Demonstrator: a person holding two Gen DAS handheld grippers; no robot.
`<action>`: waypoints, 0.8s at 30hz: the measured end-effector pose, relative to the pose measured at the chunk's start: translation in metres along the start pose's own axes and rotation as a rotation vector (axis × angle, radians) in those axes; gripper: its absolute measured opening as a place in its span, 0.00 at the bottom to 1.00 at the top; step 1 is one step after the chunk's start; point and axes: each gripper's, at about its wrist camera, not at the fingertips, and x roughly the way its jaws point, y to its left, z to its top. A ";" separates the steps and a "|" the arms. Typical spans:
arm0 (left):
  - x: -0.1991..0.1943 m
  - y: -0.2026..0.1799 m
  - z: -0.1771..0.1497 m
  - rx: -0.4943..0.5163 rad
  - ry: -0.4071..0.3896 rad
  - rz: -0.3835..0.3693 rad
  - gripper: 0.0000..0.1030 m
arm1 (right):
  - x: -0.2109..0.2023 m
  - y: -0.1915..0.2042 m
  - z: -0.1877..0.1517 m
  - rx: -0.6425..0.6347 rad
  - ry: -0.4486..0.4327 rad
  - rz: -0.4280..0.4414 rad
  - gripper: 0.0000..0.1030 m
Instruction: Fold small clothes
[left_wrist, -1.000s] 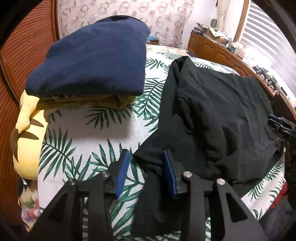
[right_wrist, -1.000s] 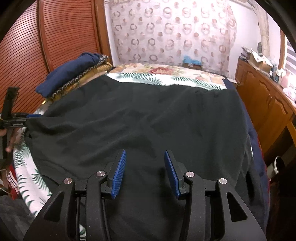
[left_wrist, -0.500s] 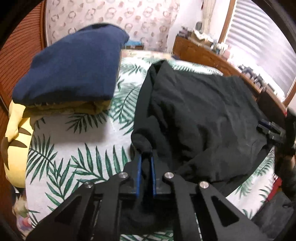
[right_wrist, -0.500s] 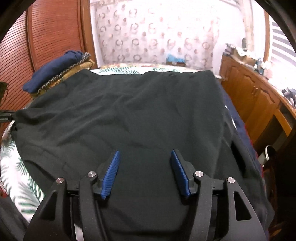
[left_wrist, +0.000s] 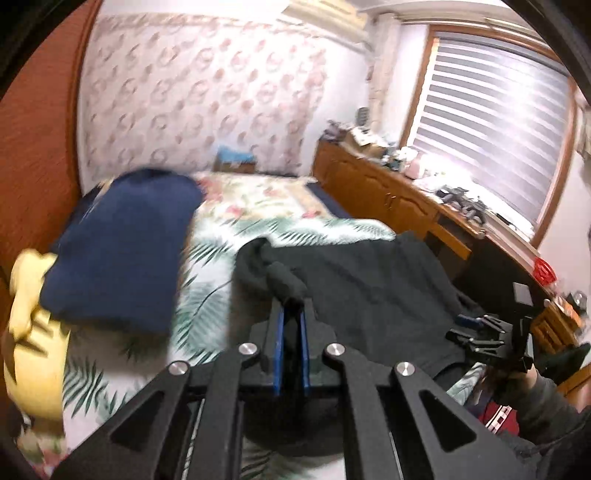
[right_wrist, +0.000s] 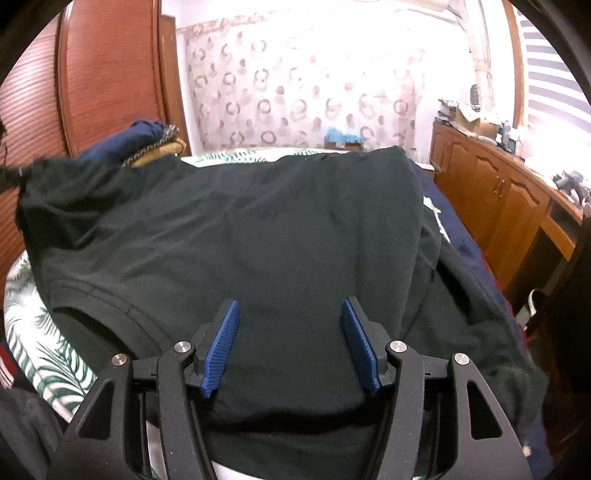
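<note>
A black T-shirt (right_wrist: 280, 236) lies spread over the leaf-print bed (right_wrist: 37, 332). My left gripper (left_wrist: 290, 314) is shut on a bunched corner of the black T-shirt (left_wrist: 369, 291) and holds it lifted off the bed. In the right wrist view that lifted corner (right_wrist: 33, 173) stands up at the far left. My right gripper (right_wrist: 290, 347) is open, its blue pads (right_wrist: 221, 347) hovering over the shirt's near part beside the neckline (right_wrist: 110, 306). It also shows in the left wrist view (left_wrist: 480, 332) at the shirt's far edge.
A folded navy garment (left_wrist: 122, 243) sits on a yellow plush toy (left_wrist: 33, 332) at the bed's left side. A wooden dresser (left_wrist: 388, 199) with clutter runs along the right under the blinds. A wooden wardrobe (right_wrist: 103, 85) stands to the left.
My left gripper closed on the shirt's corner and has lifted it up and tilted the view upward. My right gripper moved closer to the shirt's neckline and stayed open.
</note>
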 end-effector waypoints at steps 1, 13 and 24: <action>0.002 -0.006 0.006 0.007 -0.006 -0.017 0.03 | -0.002 -0.004 0.001 0.005 0.011 0.008 0.58; 0.079 -0.137 0.086 0.182 0.052 -0.277 0.03 | -0.066 -0.075 0.022 0.104 -0.058 -0.131 0.61; 0.099 -0.195 0.081 0.307 0.130 -0.268 0.19 | -0.085 -0.095 0.031 0.115 -0.084 -0.162 0.61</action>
